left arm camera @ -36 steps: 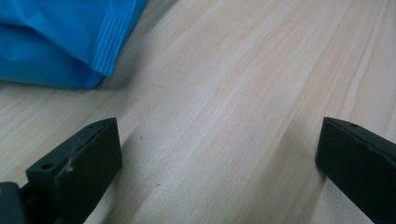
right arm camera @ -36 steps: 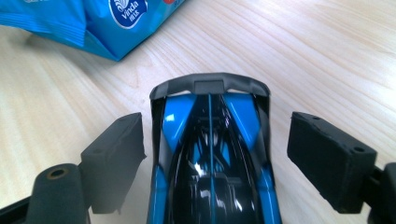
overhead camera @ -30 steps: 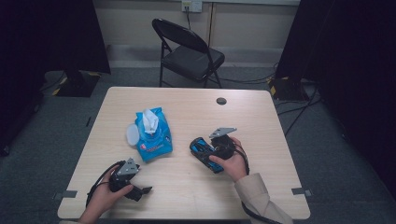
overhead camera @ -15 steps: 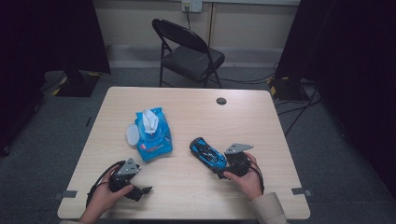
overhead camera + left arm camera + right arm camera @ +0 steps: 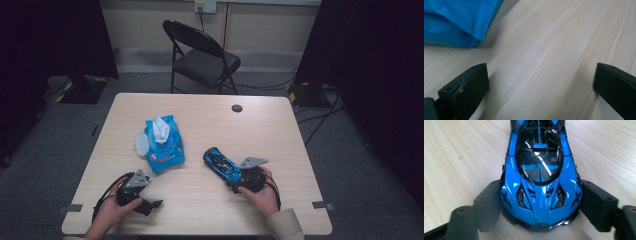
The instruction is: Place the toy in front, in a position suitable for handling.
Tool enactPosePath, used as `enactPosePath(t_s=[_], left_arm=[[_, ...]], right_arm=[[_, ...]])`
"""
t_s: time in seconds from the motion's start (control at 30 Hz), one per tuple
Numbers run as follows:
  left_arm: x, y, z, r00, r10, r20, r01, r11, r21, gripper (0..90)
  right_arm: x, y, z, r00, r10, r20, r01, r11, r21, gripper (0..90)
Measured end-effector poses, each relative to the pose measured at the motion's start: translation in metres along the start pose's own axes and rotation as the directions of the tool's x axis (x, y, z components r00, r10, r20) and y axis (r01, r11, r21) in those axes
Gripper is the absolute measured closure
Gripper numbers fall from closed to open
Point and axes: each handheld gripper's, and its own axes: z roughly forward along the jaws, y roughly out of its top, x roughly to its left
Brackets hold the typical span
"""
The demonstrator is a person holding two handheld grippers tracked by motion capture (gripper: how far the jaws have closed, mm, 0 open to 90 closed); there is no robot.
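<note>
A: Table (image 5: 280, 125) of pale wood fills the middle of the high view; a black folding chair (image 5: 202, 57) stands beyond its far edge; what lies on the wood?

B: Largest is a blue pack of wet wipes (image 5: 161, 145), left of centre, a white tissue poking from its top; right of centre lies a blue toy car (image 5: 222, 164), set diagonally; near the far edge sits a small dark round cap (image 5: 237, 108).

A: Where are the hands?

B: Both come in from the near edge; the right gripper (image 5: 239, 178) sits at the near end of the car; the left gripper (image 5: 154, 204) rests low on the table, well apart from the car, just short of the wipes.

A: And the jaws?

B: In the right gripper view the car (image 5: 540, 182) lies between the right jaws, which have just been closing; each pad stands at or just beside a flank, and I cannot tell whether they press yet; in the left gripper view the jaws are spread wide over bare wood, holding nothing, a corner of the pack (image 5: 459, 21) ahead.

A: What could go wrong?

B: My judgement: the body is glossy and tapered, so pads closing on the end alone may squeeze it forward and out; the car could also roll away on its wheels.
</note>
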Motion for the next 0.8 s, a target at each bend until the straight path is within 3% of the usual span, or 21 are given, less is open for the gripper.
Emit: enactPosePath(t_s=[0.53,0.8], left_arm=[[-0.0002,-0.0001,0.0001,1.0000,-0.003,-0.001,0.003,1.0000,-0.002,0.0],[0.0005,0.0031,-0.0017,0.9995,-0.027,-0.016,0.027,0.9996,0.009,3.2]], right_arm=[[0.0006,0.0003,0.0003,1.0000,0.004,0.006,-0.004,1.000,0.000,25.0],[0.0005,0.0003,0.0003,1.0000,0.004,0.007,-0.004,1.000,0.000,25.0]])
